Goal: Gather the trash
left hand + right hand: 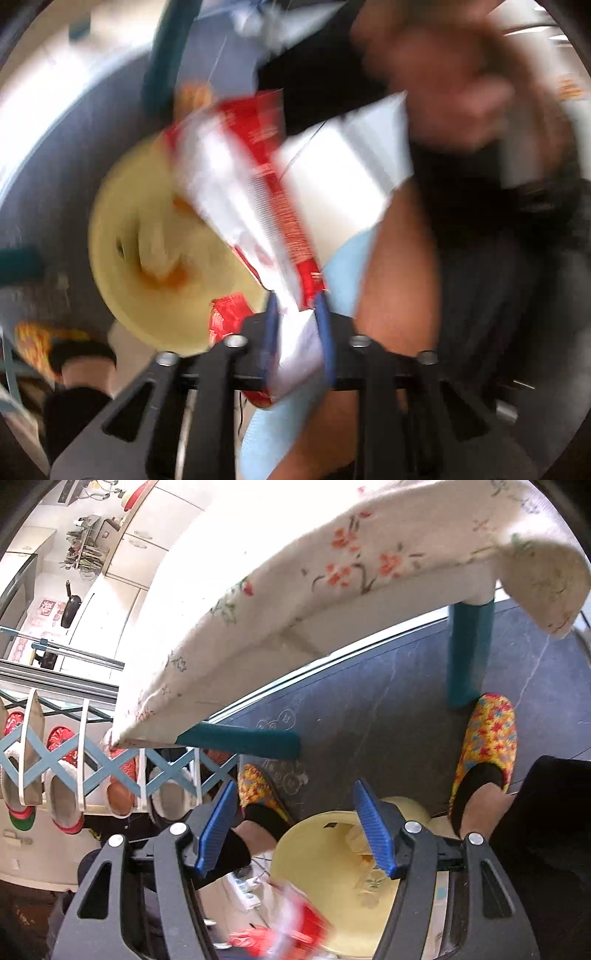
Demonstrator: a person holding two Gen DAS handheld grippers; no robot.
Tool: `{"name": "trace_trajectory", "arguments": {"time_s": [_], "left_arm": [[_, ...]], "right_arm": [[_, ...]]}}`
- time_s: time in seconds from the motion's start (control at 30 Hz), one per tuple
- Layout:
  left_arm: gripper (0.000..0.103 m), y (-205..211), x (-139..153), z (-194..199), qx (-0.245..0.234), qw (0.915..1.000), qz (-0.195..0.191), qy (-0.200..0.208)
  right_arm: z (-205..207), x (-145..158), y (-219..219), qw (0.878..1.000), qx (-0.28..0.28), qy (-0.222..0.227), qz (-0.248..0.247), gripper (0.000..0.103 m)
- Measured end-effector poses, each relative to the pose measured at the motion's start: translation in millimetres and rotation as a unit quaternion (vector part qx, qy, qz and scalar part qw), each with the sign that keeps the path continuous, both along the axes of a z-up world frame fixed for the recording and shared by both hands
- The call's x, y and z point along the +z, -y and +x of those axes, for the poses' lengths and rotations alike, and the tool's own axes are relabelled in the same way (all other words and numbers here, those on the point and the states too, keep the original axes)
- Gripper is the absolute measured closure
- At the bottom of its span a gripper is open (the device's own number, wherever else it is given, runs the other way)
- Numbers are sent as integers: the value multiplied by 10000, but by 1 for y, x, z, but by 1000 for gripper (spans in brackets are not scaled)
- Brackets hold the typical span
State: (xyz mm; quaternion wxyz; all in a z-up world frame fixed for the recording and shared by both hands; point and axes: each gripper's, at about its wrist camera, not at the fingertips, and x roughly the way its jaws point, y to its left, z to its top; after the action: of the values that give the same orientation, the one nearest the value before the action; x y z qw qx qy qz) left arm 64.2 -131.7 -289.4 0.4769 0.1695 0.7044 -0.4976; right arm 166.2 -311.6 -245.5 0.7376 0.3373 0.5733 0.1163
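Two tools are in view. The left tool point(295, 325) is clamped on a red and white snack wrapper point(255, 192), which hangs over the yellow trash bin point(122, 221) on the dark floor point(44, 192). I judge the wrapper is held there so that it can fall straight into the bin when the fingers let go. This view is blurred, so finer details I cannot tell. The right tool point(295, 830) has its jaws wide apart and carries nothing; it hovers above the same bin point(314, 853), near the person's patterned slippers point(487, 738) and the teal legs point(469, 653) of the cloth-covered counter point(332, 554). Some paper scraps seem to lie already inside the bin.
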Motion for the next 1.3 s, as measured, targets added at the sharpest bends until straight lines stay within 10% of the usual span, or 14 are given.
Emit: {"name": "trace_trajectory", "arguments": {"time_s": [0.23, 0.57, 0.83, 1.1, 1.2, 1.3], "left_arm": [[52, -18, -40, 26, 1086, 9920, 626, -142], [41, -27, -84, 33, 1574, 9797, 1218, -234], [44, -54, -64, 69, 2369, 9627, 1252, 371], [38, -55, 27, 72, 2241, 9697, 138, 967], [30, -72, 80, 84, 2601, 9481, -475, 1766], [20, -89, 125, 102, 3087, 9080, -664, 2755]], "right_arm": [[-8, -24, -35, 9840, 1032, -425, -1390, 37], [-13, -116, -71, 9087, 2369, -1575, -3056, 34], [-11, -146, -26, 9459, 1297, -2308, -1878, 52], [-17, -25, -69, 9423, 1968, -137, -2704, 43], [-18, 47, -49, 9522, 1504, 1029, -2450, 39], [0, 117, -18, 9393, 976, 2025, -2593, 27]]}}
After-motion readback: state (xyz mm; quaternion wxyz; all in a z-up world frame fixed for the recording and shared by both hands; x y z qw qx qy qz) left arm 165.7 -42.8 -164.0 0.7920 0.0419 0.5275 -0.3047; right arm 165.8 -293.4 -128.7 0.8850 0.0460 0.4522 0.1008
